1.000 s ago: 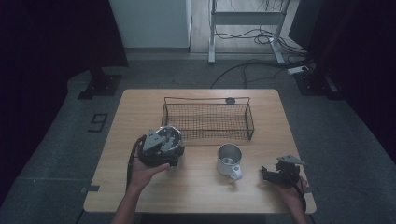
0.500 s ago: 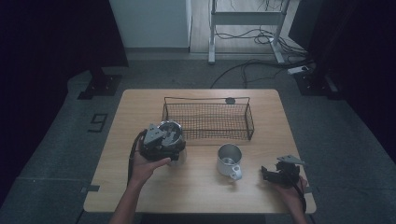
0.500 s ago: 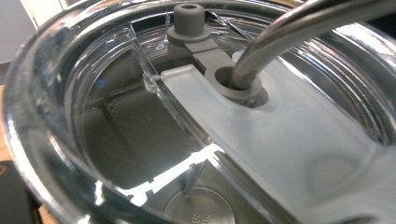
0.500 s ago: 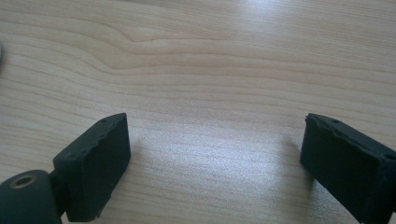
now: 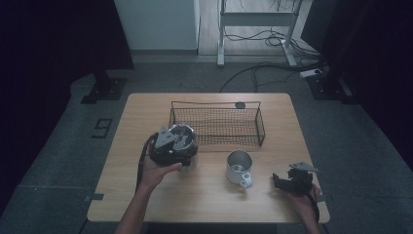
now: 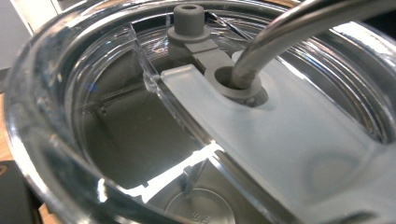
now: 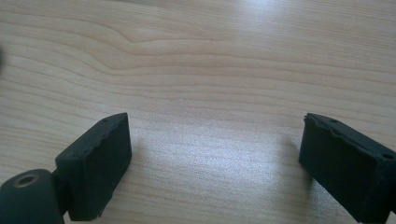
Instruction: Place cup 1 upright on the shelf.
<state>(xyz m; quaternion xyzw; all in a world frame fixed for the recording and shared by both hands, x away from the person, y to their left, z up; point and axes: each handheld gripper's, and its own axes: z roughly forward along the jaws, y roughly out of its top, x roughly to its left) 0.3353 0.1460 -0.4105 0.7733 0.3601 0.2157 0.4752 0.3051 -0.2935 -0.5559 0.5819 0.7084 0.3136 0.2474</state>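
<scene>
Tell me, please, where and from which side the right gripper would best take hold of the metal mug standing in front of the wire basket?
Probably the handle: the metal mug stands upright with its handle pointing toward the person's edge of the table. The right gripper rests open to the handle's right, so it could come in level from that side and close across the handle.
</scene>
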